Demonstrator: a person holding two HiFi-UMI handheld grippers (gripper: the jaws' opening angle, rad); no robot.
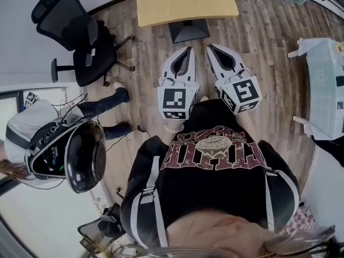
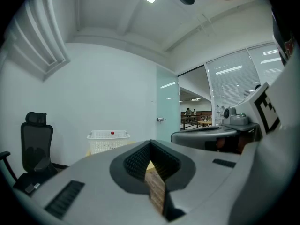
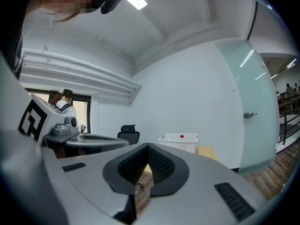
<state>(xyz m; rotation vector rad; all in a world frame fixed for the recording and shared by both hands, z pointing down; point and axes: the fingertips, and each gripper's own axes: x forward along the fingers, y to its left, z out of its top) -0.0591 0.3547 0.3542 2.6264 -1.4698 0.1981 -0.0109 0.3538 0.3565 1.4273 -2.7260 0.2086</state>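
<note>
Both grippers are held side by side in front of my chest, pointing forward over the wood floor toward a light wooden table (image 1: 185, 5). The left gripper (image 1: 187, 50) is shut, its tips meeting with nothing between them. The right gripper (image 1: 211, 48) is shut and empty too. In the left gripper view, the left gripper (image 2: 150, 143) has its ribbed pads closed into a point, and a white plastic basket (image 2: 108, 140) stands on the table beyond. In the right gripper view, the right gripper (image 3: 147, 146) points at the same basket (image 3: 179, 141). Neither gripper touches anything.
A black office chair (image 1: 80, 36) stands at the far left. A seated person with a dark helmet (image 1: 80, 155) is close on my left. A pale table (image 1: 325, 85) stands at the right. The wooden table's black base (image 1: 189, 31) rests on the floor ahead.
</note>
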